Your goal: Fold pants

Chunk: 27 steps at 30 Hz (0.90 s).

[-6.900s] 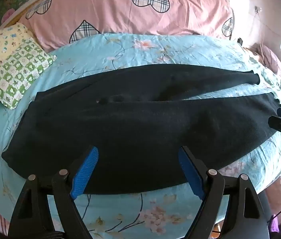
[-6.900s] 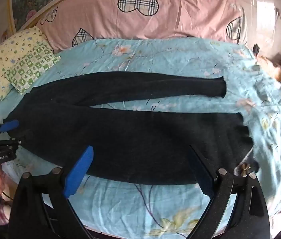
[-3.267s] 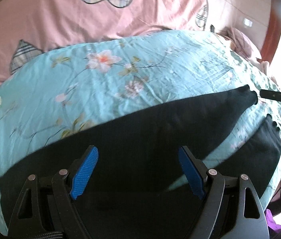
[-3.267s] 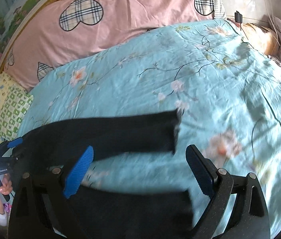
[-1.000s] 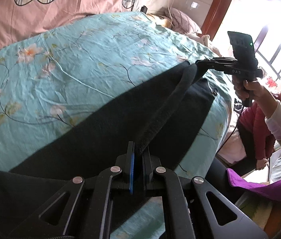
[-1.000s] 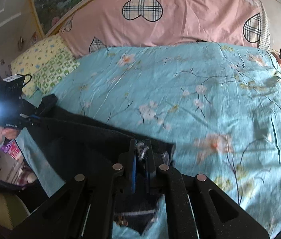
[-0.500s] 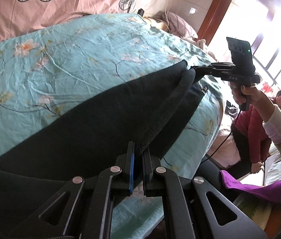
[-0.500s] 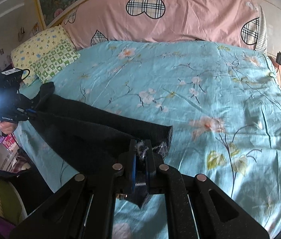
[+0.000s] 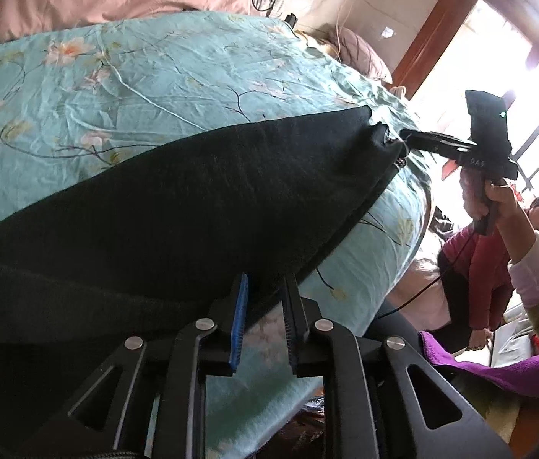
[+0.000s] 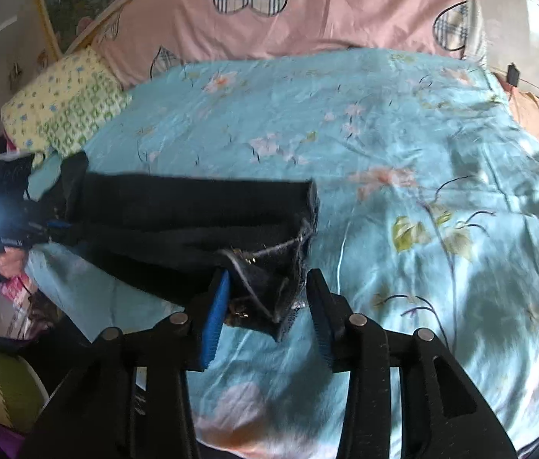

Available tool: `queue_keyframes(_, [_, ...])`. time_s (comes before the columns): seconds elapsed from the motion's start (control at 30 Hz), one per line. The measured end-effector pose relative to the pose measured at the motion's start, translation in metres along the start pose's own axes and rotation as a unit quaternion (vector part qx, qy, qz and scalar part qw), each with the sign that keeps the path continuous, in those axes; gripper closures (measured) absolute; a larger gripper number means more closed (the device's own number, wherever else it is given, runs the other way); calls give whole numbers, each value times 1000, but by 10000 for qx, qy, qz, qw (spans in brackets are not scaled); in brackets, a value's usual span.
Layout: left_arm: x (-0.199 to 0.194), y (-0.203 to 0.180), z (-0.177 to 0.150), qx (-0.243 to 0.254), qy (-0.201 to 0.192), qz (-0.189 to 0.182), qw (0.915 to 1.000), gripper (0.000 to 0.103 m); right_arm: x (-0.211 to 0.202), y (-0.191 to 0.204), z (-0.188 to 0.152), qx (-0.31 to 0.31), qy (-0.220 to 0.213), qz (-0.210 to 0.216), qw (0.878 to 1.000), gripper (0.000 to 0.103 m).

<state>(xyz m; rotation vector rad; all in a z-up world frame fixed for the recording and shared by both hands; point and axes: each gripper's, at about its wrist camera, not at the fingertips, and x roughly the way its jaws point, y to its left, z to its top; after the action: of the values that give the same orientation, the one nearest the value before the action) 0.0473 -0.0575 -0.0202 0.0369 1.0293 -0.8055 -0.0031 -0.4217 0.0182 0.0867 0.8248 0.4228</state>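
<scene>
The black pants [image 9: 200, 199] lie folded lengthwise, one leg over the other, along the near edge of the bed with the turquoise floral sheet [image 9: 155, 61]. My left gripper [image 9: 265, 294] stands partly open at the waist end, its jaws apart around the fabric edge. My right gripper [image 10: 265, 290] stands open at the cuff end [image 10: 269, 267], the hems lying loose between its jaws. In the left wrist view the right gripper [image 9: 403, 139] shows at the far cuffs, held by a hand. In the right wrist view the left gripper [image 10: 49, 225] shows at the waist end.
A long pink pillow with plaid hearts [image 10: 307, 11] runs along the headboard. A yellow-green patterned pillow [image 10: 67, 103] lies at the left. A person in red [image 9: 499, 252] sits on the floor past the bed's right side, near a purple cloth [image 9: 499, 367]. The bed's edge drops off just below the pants.
Both grippers have opened and let go of the pants. The top leg has come down onto the lower leg near the bed's front edge.
</scene>
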Motion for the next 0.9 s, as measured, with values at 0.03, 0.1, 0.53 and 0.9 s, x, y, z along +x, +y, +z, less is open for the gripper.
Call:
queue_keyframes(0.03, [-2, 1, -2, -20, -14, 10, 10000, 86, -6, 3, 2, 17, -113, 1, 9999, 58])
queue_keyframes(0.1, [-8, 3, -5, -63, -76, 69, 9999, 84, -14, 11, 6, 56, -311, 28, 9995, 57])
queue_keyframes(0.53, [-68, 64, -19, -995, -687, 582, 9910, 74, 44, 104, 37, -305, -270, 1107, 9930, 56])
queue_keyframes(0.9, [-137, 151, -33, -1765, -1036, 1302, 9701, 67, 102, 165, 56, -380, 167, 1888, 9811, 56])
